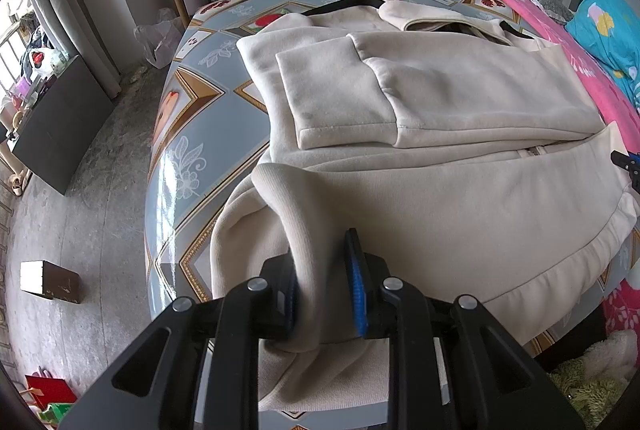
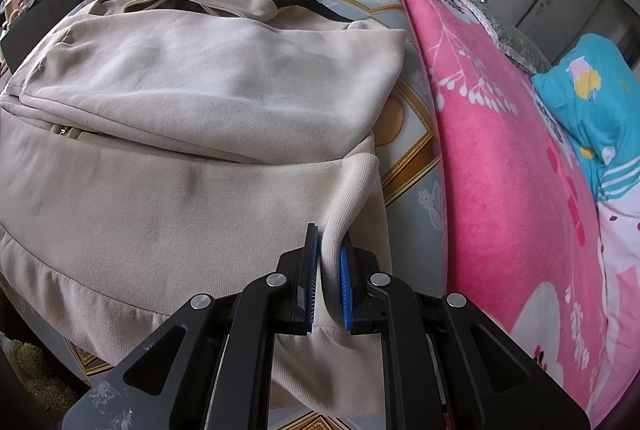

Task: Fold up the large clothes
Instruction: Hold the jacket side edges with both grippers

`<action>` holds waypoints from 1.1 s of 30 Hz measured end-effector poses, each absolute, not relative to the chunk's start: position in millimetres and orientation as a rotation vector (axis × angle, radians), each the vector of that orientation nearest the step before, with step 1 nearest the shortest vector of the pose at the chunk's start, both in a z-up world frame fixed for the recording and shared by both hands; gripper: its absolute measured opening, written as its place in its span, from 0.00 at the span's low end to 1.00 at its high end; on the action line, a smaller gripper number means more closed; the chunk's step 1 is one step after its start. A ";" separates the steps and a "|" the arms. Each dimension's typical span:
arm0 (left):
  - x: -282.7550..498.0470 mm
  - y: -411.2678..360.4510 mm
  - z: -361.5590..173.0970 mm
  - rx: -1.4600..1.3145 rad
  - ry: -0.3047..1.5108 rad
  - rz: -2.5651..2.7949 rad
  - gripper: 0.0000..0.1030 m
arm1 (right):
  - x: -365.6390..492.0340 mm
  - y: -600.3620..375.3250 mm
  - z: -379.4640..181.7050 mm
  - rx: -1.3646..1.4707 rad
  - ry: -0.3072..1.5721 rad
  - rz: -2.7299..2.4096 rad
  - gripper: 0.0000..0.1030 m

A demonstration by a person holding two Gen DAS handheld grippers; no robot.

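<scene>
On the patterned table (image 1: 192, 134) lies a big cream jacket (image 1: 460, 166), sleeves folded across it, collar far away and bottom hem close. Both claws point down at a slant. Left gripper (image 1: 326, 290) squeezes a thick bunch of hem. Right gripper (image 2: 330, 278) squeezes a thin fold of hem. No words can be read.

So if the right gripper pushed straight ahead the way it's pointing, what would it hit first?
Probably the beige jacket itself: the right gripper already pinches its ribbed hem, and the jacket's body on the patterned table lies just beyond, though depth is unclear.
</scene>
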State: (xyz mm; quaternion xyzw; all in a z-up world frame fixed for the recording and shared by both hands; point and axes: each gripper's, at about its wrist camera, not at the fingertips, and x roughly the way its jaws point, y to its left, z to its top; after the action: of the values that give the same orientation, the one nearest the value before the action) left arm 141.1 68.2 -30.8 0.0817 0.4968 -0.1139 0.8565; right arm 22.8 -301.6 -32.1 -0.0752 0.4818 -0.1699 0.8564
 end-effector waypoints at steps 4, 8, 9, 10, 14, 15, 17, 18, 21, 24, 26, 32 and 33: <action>141.0 68.2 -30.7 0.172 1.044 -0.239 0.20 | 22.8 -301.1 -32.1 -0.159 1.012 -0.357 0.12; 141.1 68.3 -30.7 0.172 1.044 -0.238 0.20 | 22.7 -301.2 -32.3 -0.159 1.012 -0.358 0.12; 141.0 68.2 -30.7 0.171 1.044 -0.238 0.20 | 22.7 -301.5 -32.2 -0.159 1.012 -0.358 0.12; 141.0 67.8 -30.8 0.172 1.044 -0.239 0.20 | 22.6 -301.2 -32.1 -0.158 1.012 -0.357 0.12; 141.1 67.5 -30.8 0.178 1.044 -0.233 0.21 | 22.7 -301.2 -32.3 -0.157 1.012 -0.357 0.12; 141.4 67.5 -30.7 0.181 1.044 -0.228 0.21 | 22.6 -301.3 -32.2 -0.155 1.012 -0.357 0.12; 141.5 67.4 -30.7 0.181 1.044 -0.215 0.21 | 22.6 -301.0 -31.5 -0.148 1.015 -0.356 0.12; 141.4 66.6 -30.5 0.184 1.045 -0.210 0.21 | 22.6 -300.6 -31.2 -0.153 1.015 -0.353 0.12; 142.4 63.6 -29.9 0.199 1.054 -0.184 0.22 | 21.6 -301.5 -30.8 -0.148 1.012 -0.344 0.12; 143.4 60.4 -28.8 0.209 1.069 -0.154 0.22 | 21.0 -304.7 -30.1 -0.124 1.008 -0.340 0.12; 143.4 59.0 -28.8 0.212 1.073 -0.141 0.22 | 21.0 -306.1 -29.5 -0.112 1.007 -0.339 0.11; 145.0 60.7 -28.6 0.189 1.083 -0.133 0.22 | 22.2 -307.9 -26.8 -0.087 1.015 -0.337 0.08; 144.5 60.0 -28.5 0.189 1.083 -0.133 0.22 | 22.8 -307.9 -26.7 -0.086 1.019 -0.339 0.08</action>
State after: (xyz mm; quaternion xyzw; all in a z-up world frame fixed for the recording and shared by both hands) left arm 144.5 60.0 -28.5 0.0895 0.5143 -0.0634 0.8505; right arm 22.8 -307.9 -26.7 -0.0408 0.4850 -0.1612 0.8585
